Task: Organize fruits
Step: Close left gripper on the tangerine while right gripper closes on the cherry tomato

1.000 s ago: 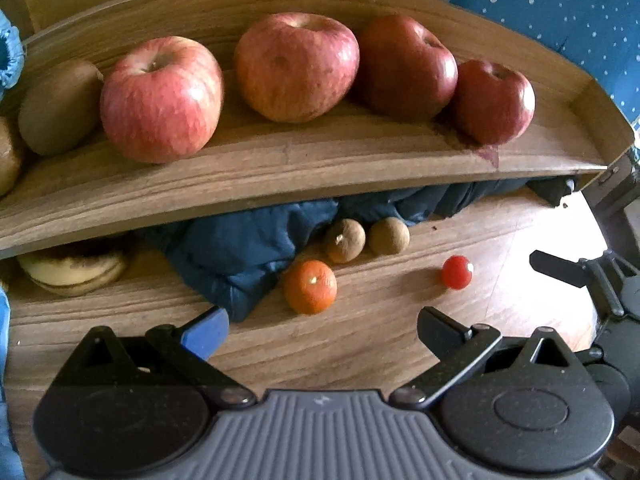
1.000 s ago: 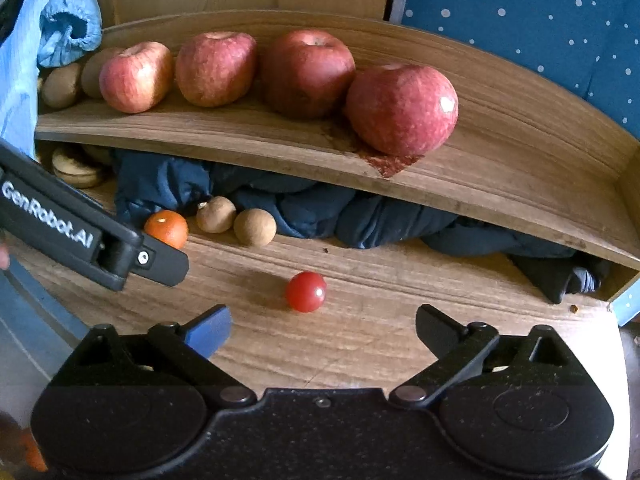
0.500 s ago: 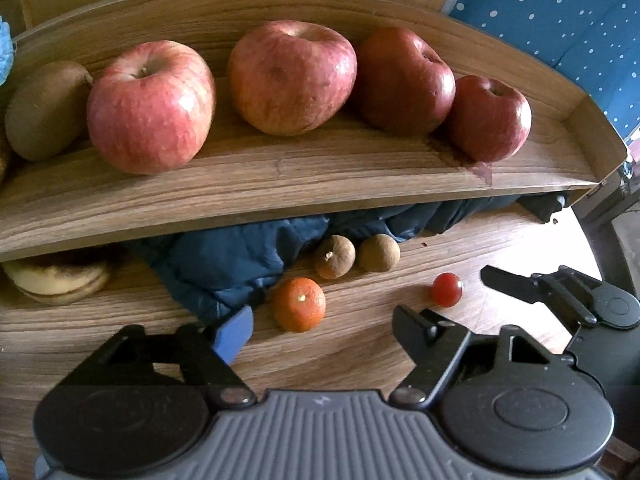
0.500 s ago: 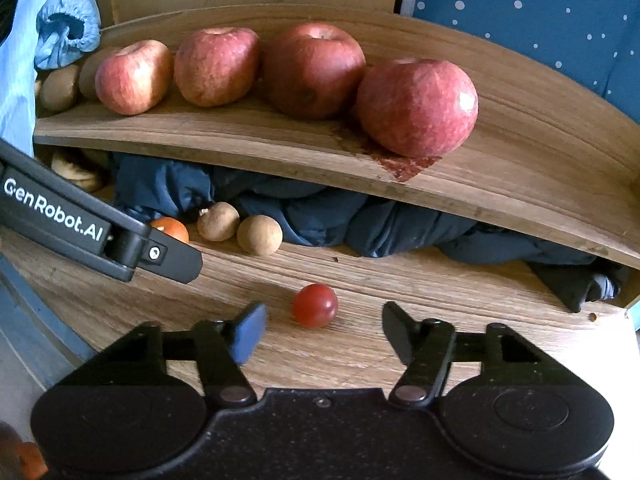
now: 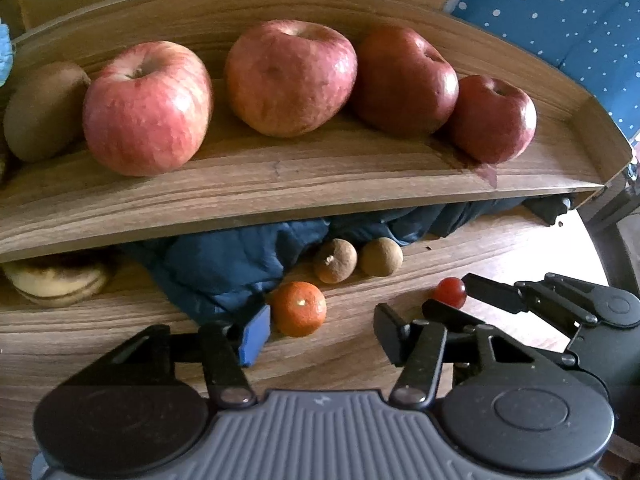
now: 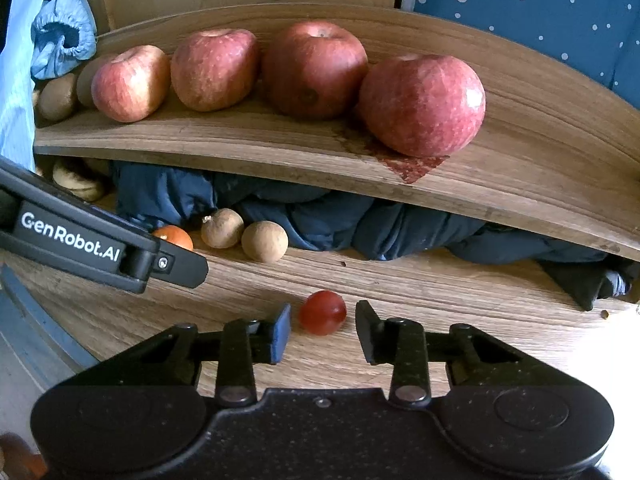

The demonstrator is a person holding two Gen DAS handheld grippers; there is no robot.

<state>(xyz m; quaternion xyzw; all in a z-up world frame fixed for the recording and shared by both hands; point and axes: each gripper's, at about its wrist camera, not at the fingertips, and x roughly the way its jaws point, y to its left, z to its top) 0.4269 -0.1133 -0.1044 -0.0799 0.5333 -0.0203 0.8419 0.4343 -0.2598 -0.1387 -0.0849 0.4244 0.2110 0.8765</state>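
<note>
The right gripper is hanging low over the wooden tabletop with its two fingers standing apart on either side of a small cherry tomato. The tomato is sitting on the bare wood between them, and neither finger seems to be touching it yet. It looks as though the person is lining up a pinch, keeping the gap only a little wider than the fruit so that it cannot roll away.

The left gripper is also standing apart, reaching toward a small orange that is lying just ahead of its blue-padded finger, close beside it. The orange is resting against the edge of a crumpled dark blue cloth, which is probably keeping it from rolling. Two brown round fruits are sitting side by side just behind it, at the mouth of the space under the shelf.

Up on the curved wooden shelf, four apples are lining up in a row, with a kiwi at the left end. That grouping suggests the small fruits below are waiting to be sorted in the same way. The tomato is soft, so a gentle squeeze seems wise.
</note>
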